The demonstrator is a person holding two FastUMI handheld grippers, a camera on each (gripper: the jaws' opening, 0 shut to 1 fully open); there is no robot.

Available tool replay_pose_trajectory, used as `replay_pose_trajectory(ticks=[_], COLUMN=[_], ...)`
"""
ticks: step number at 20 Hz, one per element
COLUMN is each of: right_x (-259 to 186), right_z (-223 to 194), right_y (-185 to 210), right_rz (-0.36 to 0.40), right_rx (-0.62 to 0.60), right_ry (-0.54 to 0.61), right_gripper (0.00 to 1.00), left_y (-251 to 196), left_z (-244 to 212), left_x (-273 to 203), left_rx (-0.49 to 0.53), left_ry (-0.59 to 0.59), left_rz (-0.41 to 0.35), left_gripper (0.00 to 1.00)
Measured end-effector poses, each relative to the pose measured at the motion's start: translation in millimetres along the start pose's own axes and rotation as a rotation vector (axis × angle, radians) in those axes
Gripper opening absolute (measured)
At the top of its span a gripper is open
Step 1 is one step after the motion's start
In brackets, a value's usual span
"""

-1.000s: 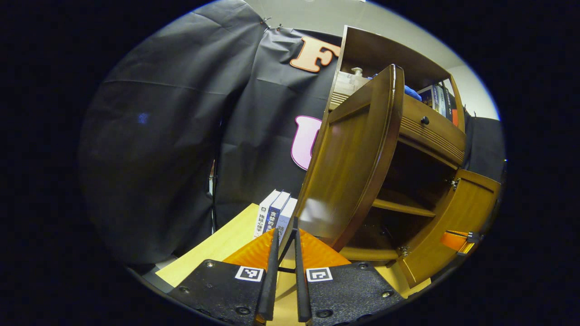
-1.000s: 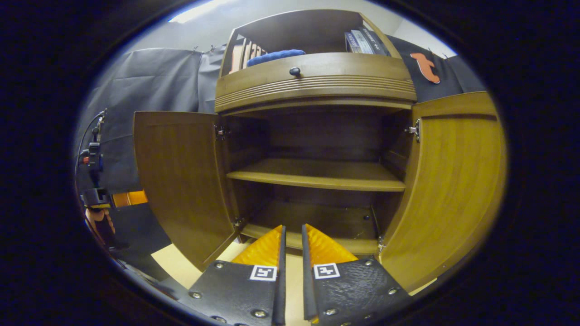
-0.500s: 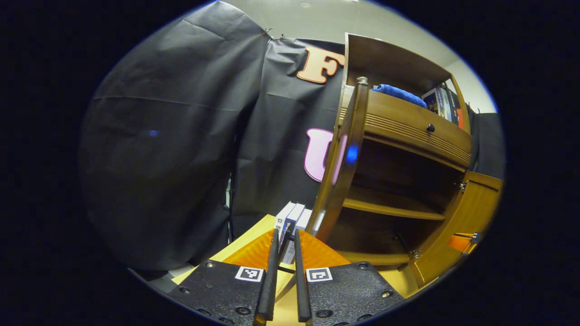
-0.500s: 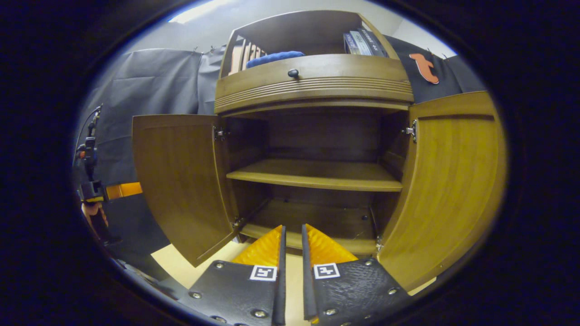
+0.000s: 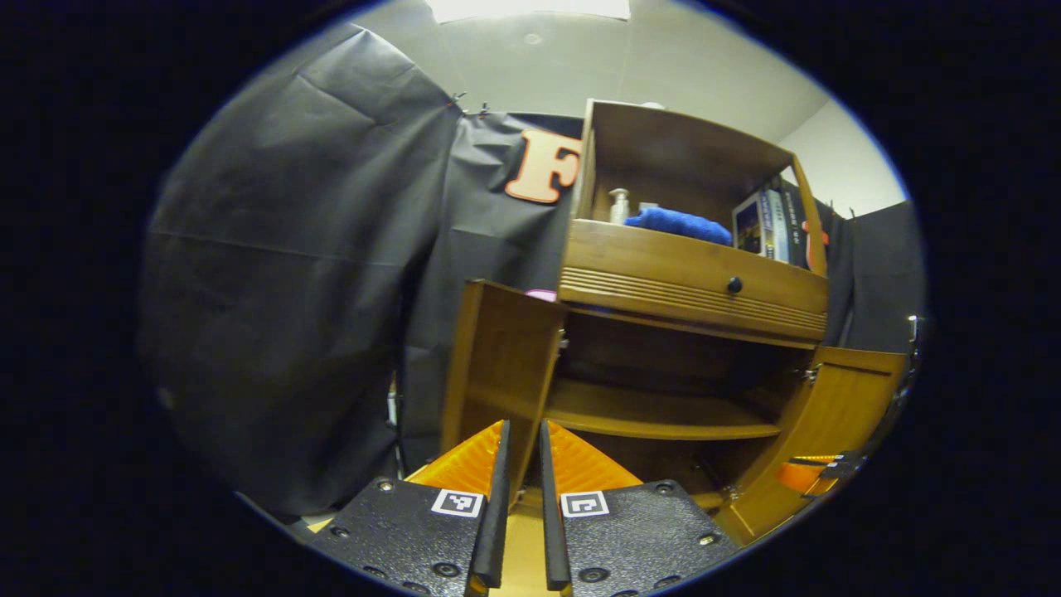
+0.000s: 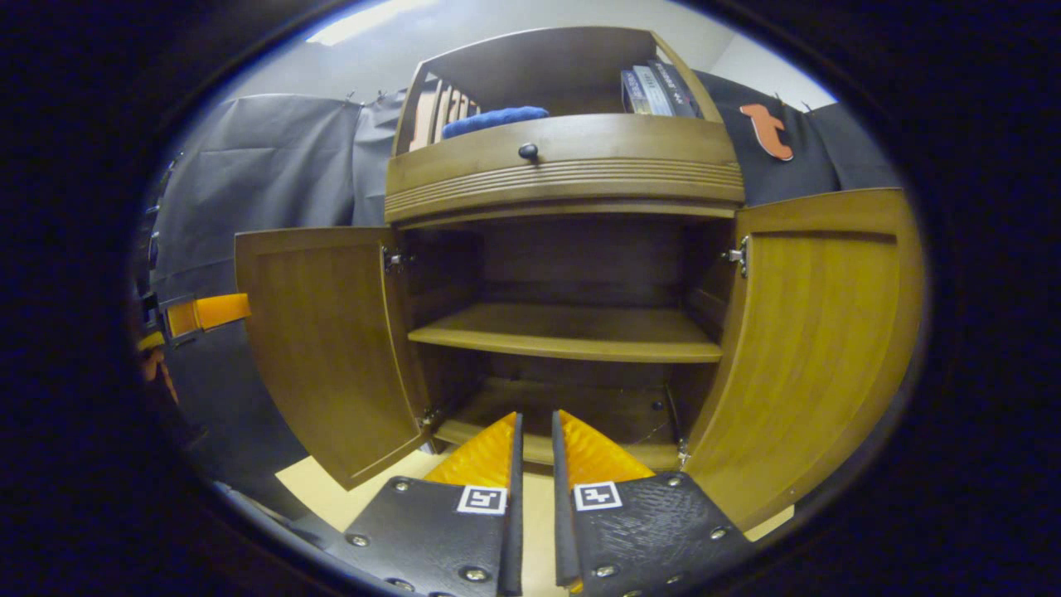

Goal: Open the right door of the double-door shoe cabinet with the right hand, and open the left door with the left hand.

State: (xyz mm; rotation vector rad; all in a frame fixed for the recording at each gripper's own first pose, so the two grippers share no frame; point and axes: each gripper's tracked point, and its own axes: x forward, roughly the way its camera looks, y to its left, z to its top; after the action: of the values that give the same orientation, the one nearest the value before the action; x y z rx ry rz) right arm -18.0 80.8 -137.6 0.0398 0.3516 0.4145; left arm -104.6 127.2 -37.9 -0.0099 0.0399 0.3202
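Left tool (image 5: 520,464): fingers nearly together, narrow gap, grasping nothing.
Right tool (image 6: 533,456): same, empty.
Left door (image 6: 327,348), right door (image 6: 816,348): both swung wide.

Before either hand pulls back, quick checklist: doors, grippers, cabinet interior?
1. Left door swung wide open: ok.
2. Right door swung wide open: ok.
3. Left gripper off the left door, nothing between its fingers: ok.
4. Right gripper holds nothing, fingers nearly together: ok.
5. Middle shelf bare: ok.
6. Doors stay put once the hands leave: cannot tell.
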Motion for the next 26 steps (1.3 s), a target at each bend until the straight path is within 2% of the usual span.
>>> replay_pose_trajectory(ticks=[2,3,4,5,6,7,8,9,10,11,12,13,14,18,19,20,21,22,26], right_x=[-7.2,-10.6,-14.9,-19.5,-24.1,-28.4,-33.7,-39.2,-44.3,-47.9,-51.4,-55.1,-57.8,-63.9,-64.5,-65.3,-66.0,-65.1,-63.7], right_z=[15.3,23.0,30.4,37.1,44.9,50.2,55.6,59.2,62.6,64.6,67.0,68.7,70.5,72.8,73.3,73.8,74.8,75.3,73.1], right_y=[-6.3,-8.5,-11.0,-12.5,-14.4,-16.4,-19.8,-22.5,-25.2,-27.1,-28.7,-29.9,-31.2,-38.2,-38.8,-41.0,-39.5,-37.4,-29.5], right_rz=[-0.03,-0.043,-0.055,-0.065,-0.075,-0.086,-0.101,-0.115,-0.129,-0.139,-0.147,-0.155,-0.163,-0.194,-0.198,-0.205,-0.199,-0.191,-0.154], right_rx=[0.008,0.013,0.019,0.025,0.031,0.029,0.022,0.012,0.003,-0.003,-0.007,-0.01,-0.009,0.006,0.008,0.008,0.01,0.012,0.007], right_ry=[-0.03,-0.044,-0.06,-0.076,-0.092,-0.106,-0.118,-0.129,-0.14,-0.149,-0.156,-0.162,-0.167,-0.18,-0.182,-0.185,-0.191,-0.195,-0.185], right_gripper=[0.15,0.15,0.16,0.16,0.15,0.16,0.15,0.15,0.15,0.16,0.16,0.15,0.15,0.15,0.16,0.17,0.24,0.24,0.85], left_y=[-32.1,-48.7,-64.4,-76.1,-90.1,-103.0,-115.6,-126.1,-136.3,-145.2,-153.2,-158.8,-164.6,-173.1,-173.5,-172.1,-168.8,-166.8,-158.7], left_z=[8.7,8.6,9.2,8.6,9.0,9.4,9.3,7.6,6.5,5.1,3.9,2.3,2.4,-1.8,-2.9,-3.7,-4.9,-5.3,-4.8], left_x=[5.7,9.1,12.7,15.9,17.3,17.8,18.0,19.4,19.8,18.8,18.0,17.5,17.0,16.1,14.9,17.6,18.8,19.6,24.9], left_rx=[0.012,0.02,0.025,0.029,0.028,0.025,0.02,0.017,0.017,0.02,0.026,0.031,0.033,0.018,0.018,0.021,0.022,0.021,0.002], left_ry=[-0.015,-0.016,-0.018,-0.018,-0.018,-0.019,-0.016,-0.013,-0.01,-0.008,-0.003,-0.001,0.0,0.008,0.013,0.014,0.018,0.017,0.006], left_rz=[-0.066,-0.1,-0.13,-0.163,-0.194,-0.225,-0.252,-0.274,-0.293,-0.311,-0.329,-0.341,-0.348,-0.346,-0.344,-0.336,-0.325,-0.313,-0.282], left_gripper=[0.29,0.29,0.12,0.29,0.29,0.12,0.12,0.29,0.12,0.12,0.29,0.12,0.2,0.19,0.29,0.31,0.53,0.62,0.97])
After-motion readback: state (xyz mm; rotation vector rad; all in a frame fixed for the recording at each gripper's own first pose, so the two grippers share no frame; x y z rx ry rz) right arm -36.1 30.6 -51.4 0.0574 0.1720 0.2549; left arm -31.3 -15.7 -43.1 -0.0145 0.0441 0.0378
